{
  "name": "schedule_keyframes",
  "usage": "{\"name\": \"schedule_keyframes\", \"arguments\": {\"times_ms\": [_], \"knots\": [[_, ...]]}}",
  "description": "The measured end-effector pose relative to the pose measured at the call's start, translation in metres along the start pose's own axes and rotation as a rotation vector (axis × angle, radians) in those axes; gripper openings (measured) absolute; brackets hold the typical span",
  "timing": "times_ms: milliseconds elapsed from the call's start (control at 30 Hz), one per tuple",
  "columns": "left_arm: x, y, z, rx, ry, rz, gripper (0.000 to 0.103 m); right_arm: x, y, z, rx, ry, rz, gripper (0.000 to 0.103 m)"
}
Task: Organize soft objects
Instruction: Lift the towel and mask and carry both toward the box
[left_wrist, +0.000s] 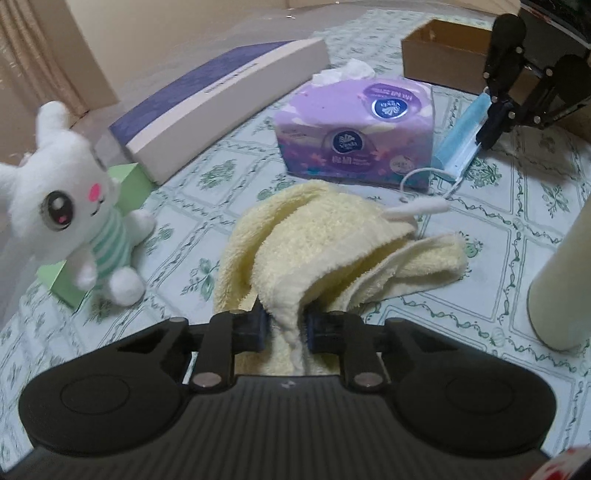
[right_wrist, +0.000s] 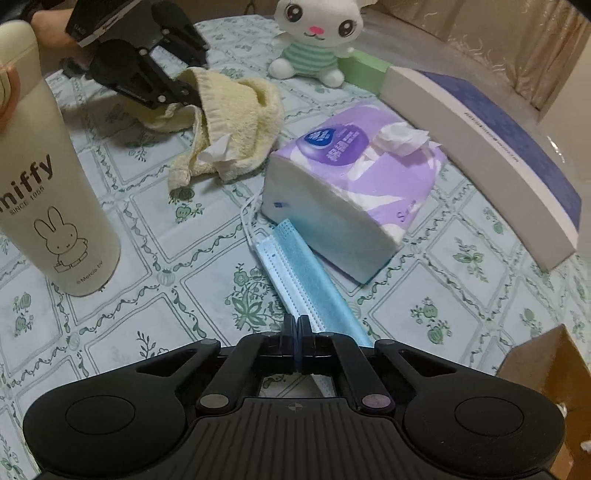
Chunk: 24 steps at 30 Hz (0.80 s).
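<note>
A pale yellow towel (left_wrist: 332, 236) lies crumpled on the patterned tablecloth, and my left gripper (left_wrist: 284, 325) is shut on a fold of its near edge. In the right wrist view the same towel (right_wrist: 236, 122) hangs from the left gripper (right_wrist: 192, 99) at the upper left. My right gripper (right_wrist: 297, 325) is shut on the end of a folded blue face mask (right_wrist: 306, 273), which leans against a purple tissue pack (right_wrist: 354, 192). In the left wrist view the right gripper (left_wrist: 487, 129) pinches the mask (left_wrist: 461, 144) beside the tissue pack (left_wrist: 354, 133). A white plush rabbit (left_wrist: 74, 206) sits at the left.
An open cardboard box (left_wrist: 443, 55) stands at the back right, behind the tissue pack. A long flat white and purple box (left_wrist: 221, 99) lies at the back, with a green block (left_wrist: 125, 181) behind the plush. A tall cream bottle (right_wrist: 48, 192) stands near the towel.
</note>
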<state>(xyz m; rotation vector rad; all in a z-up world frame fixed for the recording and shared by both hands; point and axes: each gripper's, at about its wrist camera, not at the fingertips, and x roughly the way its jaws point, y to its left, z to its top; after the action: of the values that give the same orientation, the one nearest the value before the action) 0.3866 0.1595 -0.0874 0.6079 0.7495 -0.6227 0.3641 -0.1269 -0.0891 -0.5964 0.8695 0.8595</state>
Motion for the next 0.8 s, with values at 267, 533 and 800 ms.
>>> {"name": "schedule_keyframes", "arguments": {"times_ms": [267, 533, 800], "knots": [[-0.037, -0.008, -0.012, -0.066, -0.002, 0.023, 0.016, -0.019, 0.007, -0.006, 0.029, -0.015, 0.003, 0.0], [-0.048, -0.018, -0.025, -0.085, -0.004, 0.026, 0.016, -0.013, 0.007, -0.007, -0.034, -0.032, -0.083, 0.079], [-0.039, -0.017, -0.029, -0.09, -0.015, 0.01, 0.016, 0.013, -0.011, -0.002, -0.037, 0.069, -0.046, 0.083]]}}
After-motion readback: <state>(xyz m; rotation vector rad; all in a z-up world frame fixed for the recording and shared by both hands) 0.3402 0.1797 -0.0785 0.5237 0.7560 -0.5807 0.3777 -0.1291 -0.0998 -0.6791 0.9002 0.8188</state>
